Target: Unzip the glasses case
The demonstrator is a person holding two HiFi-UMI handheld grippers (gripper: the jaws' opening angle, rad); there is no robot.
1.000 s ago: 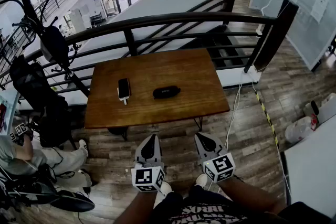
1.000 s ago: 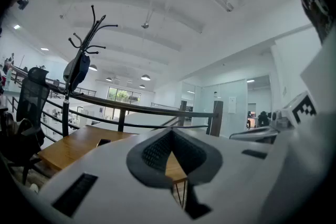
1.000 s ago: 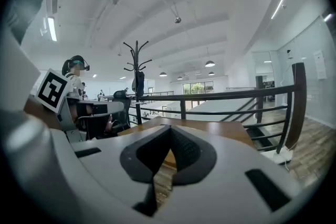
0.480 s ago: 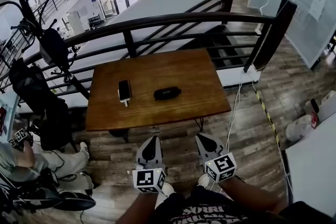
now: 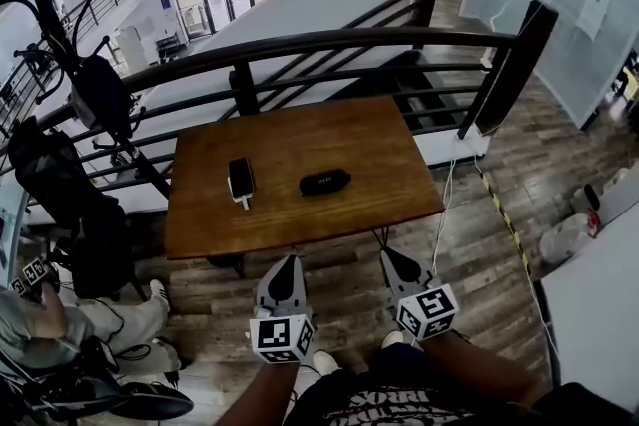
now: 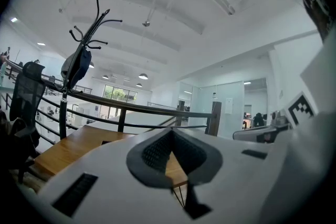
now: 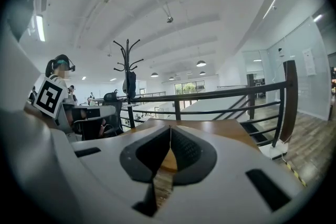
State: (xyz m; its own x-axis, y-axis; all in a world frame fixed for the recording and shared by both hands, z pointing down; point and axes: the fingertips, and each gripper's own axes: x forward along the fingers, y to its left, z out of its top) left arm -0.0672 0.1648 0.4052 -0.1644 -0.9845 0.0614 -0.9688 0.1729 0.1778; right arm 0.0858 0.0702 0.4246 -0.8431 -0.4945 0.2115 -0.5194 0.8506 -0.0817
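Observation:
The black glasses case (image 5: 324, 182) lies zipped near the middle of the wooden table (image 5: 379, 155). I cannot make it out in either gripper view. My left gripper (image 5: 291, 258) and right gripper (image 5: 387, 252) hover side by side over the floor, just short of the table's near edge and well apart from the case. In the left gripper view the left gripper (image 6: 171, 132) has its pads meeting at the tip, with nothing between them. In the right gripper view the right gripper (image 7: 170, 127) is likewise shut and empty, pointing at the table (image 7: 210, 128).
A black phone (image 5: 241, 179) with a white cable lies left of the case. A dark railing (image 5: 329, 40) runs behind the table. A coat rack (image 5: 70, 25) and a seated person (image 5: 40, 324) are at the left. A white cable (image 5: 444, 214) trails on the floor to the right.
The table has come nearer and lower in the head view. Both grippers have advanced toward its near edge, still shut and empty.

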